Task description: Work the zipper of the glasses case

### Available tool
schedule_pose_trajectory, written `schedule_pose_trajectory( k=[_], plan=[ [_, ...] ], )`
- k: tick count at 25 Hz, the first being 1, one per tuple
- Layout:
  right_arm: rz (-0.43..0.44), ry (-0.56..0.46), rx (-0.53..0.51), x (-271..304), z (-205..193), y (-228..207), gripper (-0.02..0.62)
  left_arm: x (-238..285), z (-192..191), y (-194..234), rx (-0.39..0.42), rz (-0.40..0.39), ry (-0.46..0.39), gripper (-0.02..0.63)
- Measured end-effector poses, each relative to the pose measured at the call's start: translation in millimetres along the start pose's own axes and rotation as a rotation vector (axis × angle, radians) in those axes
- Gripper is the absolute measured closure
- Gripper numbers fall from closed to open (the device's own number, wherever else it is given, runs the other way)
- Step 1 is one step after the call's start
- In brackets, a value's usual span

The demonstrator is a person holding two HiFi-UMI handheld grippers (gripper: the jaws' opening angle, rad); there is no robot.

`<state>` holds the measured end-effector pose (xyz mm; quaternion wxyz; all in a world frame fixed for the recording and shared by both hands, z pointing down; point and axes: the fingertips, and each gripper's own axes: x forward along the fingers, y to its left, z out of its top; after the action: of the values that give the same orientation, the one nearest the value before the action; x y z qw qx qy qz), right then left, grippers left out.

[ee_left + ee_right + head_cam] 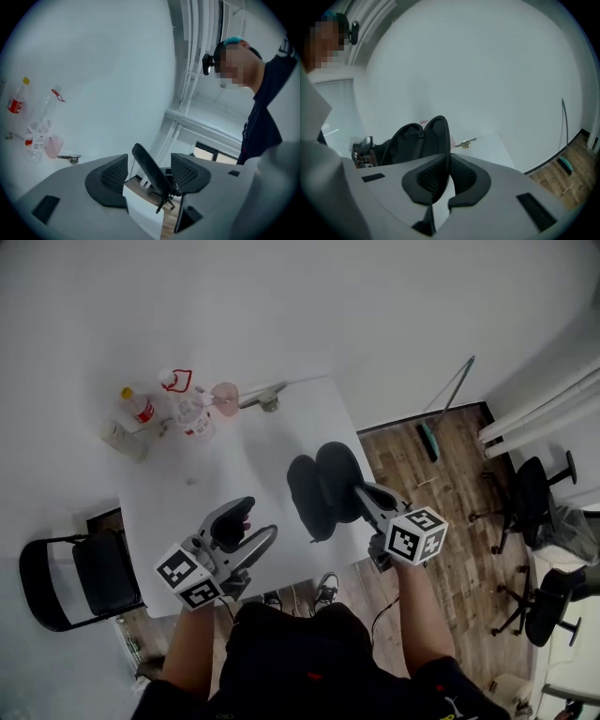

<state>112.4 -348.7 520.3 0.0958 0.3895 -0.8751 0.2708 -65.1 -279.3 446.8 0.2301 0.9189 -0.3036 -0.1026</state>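
The black glasses case (319, 488) stands open on the white table (216, 465), its two shells spread like a clam. My right gripper (362, 493) is shut on the rim of the near shell; in the right gripper view the pads (461, 176) pinch that rim (442, 140). My left gripper (255, 527) sits to the case's left, open. In the left gripper view the case's edge (147, 166) shows between the spread pads without touching them, and the zipper pull (161, 205) dangles below it.
At the table's far left corner stand a red-labelled bottle (139, 407), a clear bottle (192, 414), a pink cup (225, 397) and a small metal tool (264, 397). A black chair (80, 577) stands left of the table; office chairs (530, 498) stand to the right.
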Motion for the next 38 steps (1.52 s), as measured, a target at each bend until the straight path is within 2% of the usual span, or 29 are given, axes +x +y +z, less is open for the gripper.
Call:
schedule_pose_trajectory(
  k=[3,6,9,12,15,18,21,27,31,34,38],
  plan=[
    [0.11,-0.094,0.002,-28.5,37.7,32.8,0.558,10.7,9.5,-16.8,-0.045,-0.134,-0.009,0.318],
    [0.199,-0.154,-0.022,-52.0,59.5,63.6,0.558,22.6,15.1,-42.1,-0.1,-0.287,-0.02,0.314],
    [0.216,-0.174,-0.047,-68.3,68.2,79.6,0.558,33.4,17.7,-65.4,-0.124,-0.406,-0.025,0.295],
    [0.187,-0.172,-0.123,-77.7,68.5,88.9,0.558,41.0,14.6,-77.0,-0.177,-0.478,-0.038,0.287],
    [0.125,-0.147,-0.208,-82.7,63.7,93.7,0.558,48.0,7.9,-87.7,-0.226,-0.524,-0.042,0.27],
    [0.06,-0.112,-0.312,-84.1,56.6,100.5,0.558,55.1,2.7,-97.1,-0.236,-0.547,-0.03,0.265],
    [0.056,-0.09,-0.377,-87.8,49.1,108.0,0.558,63.0,-0.5,-106.7,-0.237,-0.557,-0.028,0.259],
    [0.134,-0.086,-0.355,-97.1,42.7,113.7,0.558,72.1,4.2,-123.4,-0.272,-0.583,-0.07,0.259],
    [0.205,-0.063,-0.334,-95.6,37.8,123.3,0.557,68.8,12.0,-129.8,-0.302,-0.635,-0.108,0.259],
    [0.256,-0.057,-0.366,-98.7,34.2,131.4,0.555,66.7,14.5,-132.9,-0.338,-0.665,-0.121,0.261],
    [0.372,-0.039,-0.393,-105.9,24.1,143.4,0.469,61.9,17.9,-136.0,-0.413,-0.728,-0.15,0.273]
  ],
)
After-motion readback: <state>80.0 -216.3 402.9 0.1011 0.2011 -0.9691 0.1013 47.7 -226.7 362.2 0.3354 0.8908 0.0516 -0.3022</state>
